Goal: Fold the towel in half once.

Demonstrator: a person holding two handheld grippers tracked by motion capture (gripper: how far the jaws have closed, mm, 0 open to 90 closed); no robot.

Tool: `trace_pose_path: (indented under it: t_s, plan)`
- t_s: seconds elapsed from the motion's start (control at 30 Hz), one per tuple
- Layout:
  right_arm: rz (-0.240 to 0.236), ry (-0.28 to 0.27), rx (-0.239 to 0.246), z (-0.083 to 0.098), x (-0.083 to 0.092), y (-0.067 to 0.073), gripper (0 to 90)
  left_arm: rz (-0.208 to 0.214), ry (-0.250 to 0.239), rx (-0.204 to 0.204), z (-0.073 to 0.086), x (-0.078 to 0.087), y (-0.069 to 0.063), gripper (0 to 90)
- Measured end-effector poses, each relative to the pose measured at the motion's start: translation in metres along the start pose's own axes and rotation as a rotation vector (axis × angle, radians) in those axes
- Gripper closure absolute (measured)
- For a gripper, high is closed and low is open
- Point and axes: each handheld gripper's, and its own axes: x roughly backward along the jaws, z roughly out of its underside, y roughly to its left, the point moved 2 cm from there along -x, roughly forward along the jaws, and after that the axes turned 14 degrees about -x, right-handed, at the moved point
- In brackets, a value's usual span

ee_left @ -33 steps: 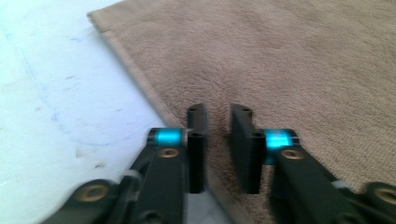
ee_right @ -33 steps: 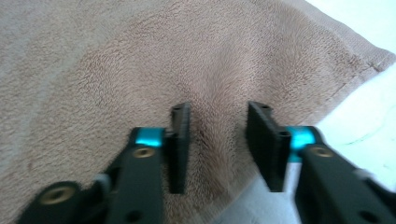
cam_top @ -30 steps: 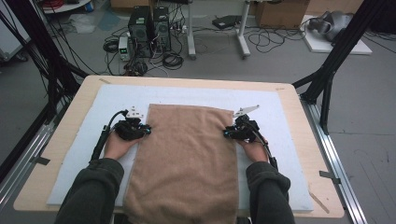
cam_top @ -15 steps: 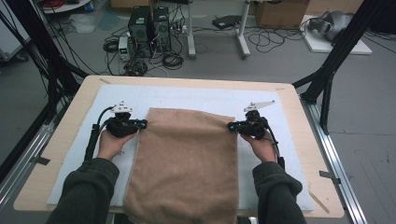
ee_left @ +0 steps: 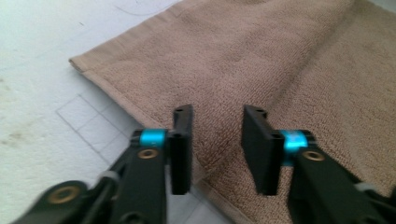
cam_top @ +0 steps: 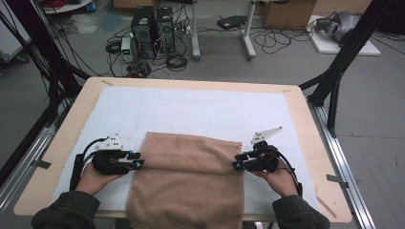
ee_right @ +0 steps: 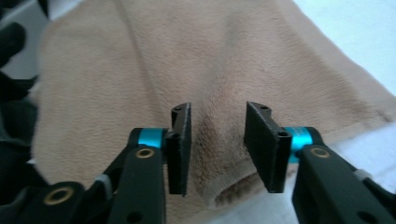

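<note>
A tan towel [cam_top: 186,191] lies on the white mat [cam_top: 191,109] and hangs over the table's near edge, with a crease running across it between my grippers. At the towel's left edge, my left gripper [cam_top: 137,161] [ee_left: 217,112] has just been opening; its jaws stand apart over the hem of the towel [ee_left: 261,60] and pinch nothing. On the right edge, my right gripper [cam_top: 237,162] [ee_right: 218,108] has likewise just been opening. A rolled fold of the towel [ee_right: 140,70] lies below and between its pads, and they do not press on it.
The wooden table [cam_top: 305,124] has bare mat beyond the towel and at both sides. Black frame struts [cam_top: 334,81] rise at the far corners. A metal rail [cam_top: 341,167] runs along the right side. Computers and cables [cam_top: 153,28] lie on the floor behind.
Both hands came toward the person, and the towel's far edge came with them and now lies nearer. Both grippers were shut on the towel's corners; their jaws now stand apart.
</note>
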Motion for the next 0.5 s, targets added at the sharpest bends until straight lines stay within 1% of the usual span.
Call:
trace_pose_path:
  t_s: [0.03, 0.07, 0.1, 0.13, 0.17, 0.2, 0.23, 0.27, 0.3, 0.33, 0.37, 0.4, 0.43, 0.5]
  plan:
    - [0.033, -0.019, -0.002, -0.002, 0.000, -0.002, 51.7, -0.016, -0.017, 0.002, -0.002, 0.000, 0.004, 58.2]
    - [0.066, -0.032, -0.007, -0.006, 0.000, -0.005, 51.0, -0.027, -0.026, 0.015, -0.005, -0.002, 0.009, 55.8]
    - [0.074, -0.043, 0.002, -0.010, -0.002, -0.009, 49.9, -0.046, -0.042, 0.041, -0.007, -0.005, 0.016, 53.9]
    - [0.093, -0.058, 0.009, -0.015, -0.005, -0.012, 48.3, -0.052, -0.051, 0.055, -0.007, -0.008, 0.021, 54.5]
    - [0.114, -0.060, 0.011, -0.018, -0.007, -0.014, 48.2, -0.048, -0.048, 0.090, -0.006, -0.014, 0.029, 57.1]
    - [0.119, -0.054, 0.014, -0.022, -0.012, -0.019, 48.1, -0.055, -0.037, 0.117, -0.005, -0.019, 0.036, 59.9]
    - [0.104, -0.050, -0.002, -0.024, -0.016, -0.023, 47.6, -0.069, -0.038, 0.134, -0.003, -0.024, 0.042, 60.2]
    - [0.113, -0.047, -0.011, -0.026, -0.020, -0.028, 46.7, -0.078, -0.047, 0.156, -0.001, -0.029, 0.047, 61.4]
    - [0.136, -0.035, -0.016, -0.027, -0.024, -0.032, 45.9, -0.094, -0.039, 0.168, 0.002, -0.034, 0.051, 61.0]
    - [0.131, -0.028, -0.026, -0.028, -0.028, -0.036, 45.5, -0.101, -0.012, 0.169, 0.002, -0.039, 0.054, 60.0]
    - [0.117, -0.025, -0.037, -0.028, -0.030, -0.037, 45.1, -0.118, 0.013, 0.161, 0.003, -0.045, 0.056, 57.2]
    - [0.128, -0.024, -0.033, -0.028, -0.031, -0.038, 43.7, -0.126, 0.015, 0.153, 0.002, -0.048, 0.056, 55.5]
    - [0.126, -0.030, -0.029, -0.028, -0.031, -0.038, 44.4, -0.123, 0.019, 0.146, 0.002, -0.051, 0.056, 54.9]
    - [0.106, -0.040, -0.029, -0.029, -0.026, -0.035, 45.3, -0.120, 0.041, 0.127, 0.002, -0.054, 0.055, 53.8]
